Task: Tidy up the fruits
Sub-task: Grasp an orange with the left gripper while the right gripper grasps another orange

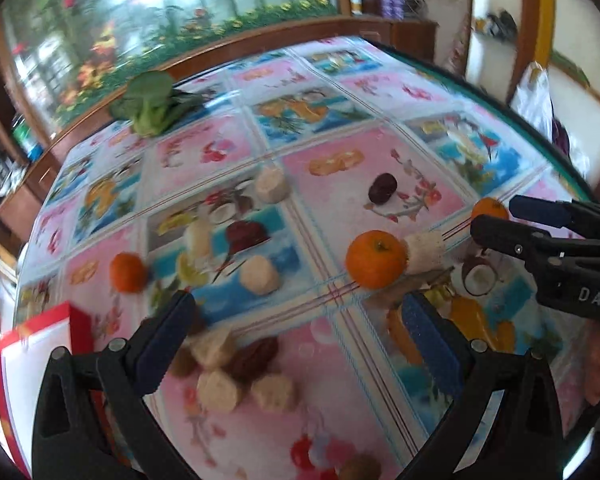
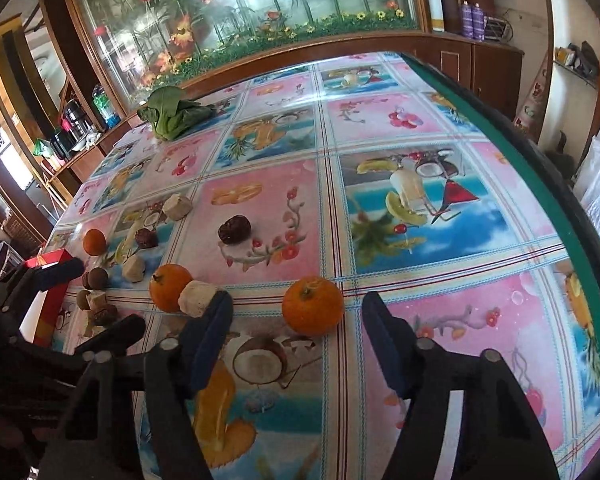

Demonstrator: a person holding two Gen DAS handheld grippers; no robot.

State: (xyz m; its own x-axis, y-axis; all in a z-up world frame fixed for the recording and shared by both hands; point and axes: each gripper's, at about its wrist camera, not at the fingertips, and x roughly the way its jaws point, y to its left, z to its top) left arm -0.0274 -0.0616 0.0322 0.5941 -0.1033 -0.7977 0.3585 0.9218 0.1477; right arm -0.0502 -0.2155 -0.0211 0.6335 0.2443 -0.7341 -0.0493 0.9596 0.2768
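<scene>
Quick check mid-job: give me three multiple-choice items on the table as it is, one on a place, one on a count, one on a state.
1. Where does the leafy green vegetable lie?
A. At the far edge of the table
B. In a red box
C. Between gripper fingers

2. How many whole real oranges are on the table?
A. One
B. Three
C. Five

3. How does the right gripper stand?
A. Shut on an orange
B. Shut on nothing
C. Open, with an orange between its fingertips, untouched

Key: 1 A, it rests by the table's far rim; 2 B, one near, one middle, one far left in the right wrist view; 3 C, gaps show on both sides of the fruit.
</scene>
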